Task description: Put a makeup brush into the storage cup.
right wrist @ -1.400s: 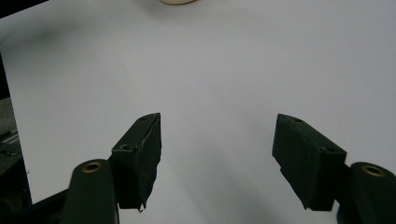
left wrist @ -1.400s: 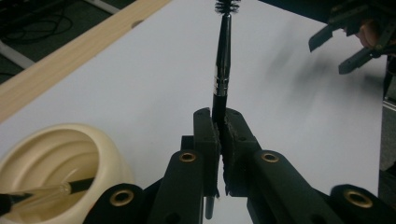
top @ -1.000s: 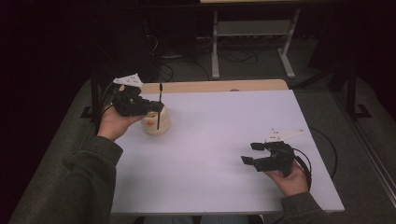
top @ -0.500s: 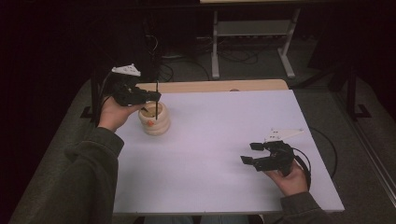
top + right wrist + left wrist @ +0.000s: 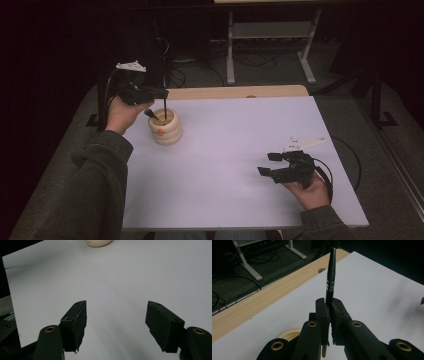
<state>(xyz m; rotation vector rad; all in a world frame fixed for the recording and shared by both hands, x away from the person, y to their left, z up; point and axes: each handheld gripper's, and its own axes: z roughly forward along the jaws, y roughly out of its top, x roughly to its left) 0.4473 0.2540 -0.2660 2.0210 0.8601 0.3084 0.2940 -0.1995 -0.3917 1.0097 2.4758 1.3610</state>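
A cream, beehive-shaped holder (image 5: 165,131) with an orange mark stands on the white table top (image 5: 240,150) at the left. My left gripper (image 5: 161,93) is just above it, shut on a slim black pen (image 5: 165,107) that stands upright with its lower end in the holder's mouth. A second dark stick (image 5: 150,113) leans out of the holder. In the left gripper view the pen (image 5: 330,277) rises from between the closed jaws, with the holder's rim (image 5: 287,334) below. My right gripper (image 5: 267,164) rests open at the near right, nothing between its pads (image 5: 76,323).
A strip of bare wood (image 5: 235,92) runs along the table's far edge. Beyond it are a metal stand's legs (image 5: 230,55) and cables on the dark floor. The holder's base (image 5: 98,242) shows far ahead in the right gripper view.
My left hand has shifted a little toward the far edge with the pen, which stays upright over the holder. The right hand has not moved.
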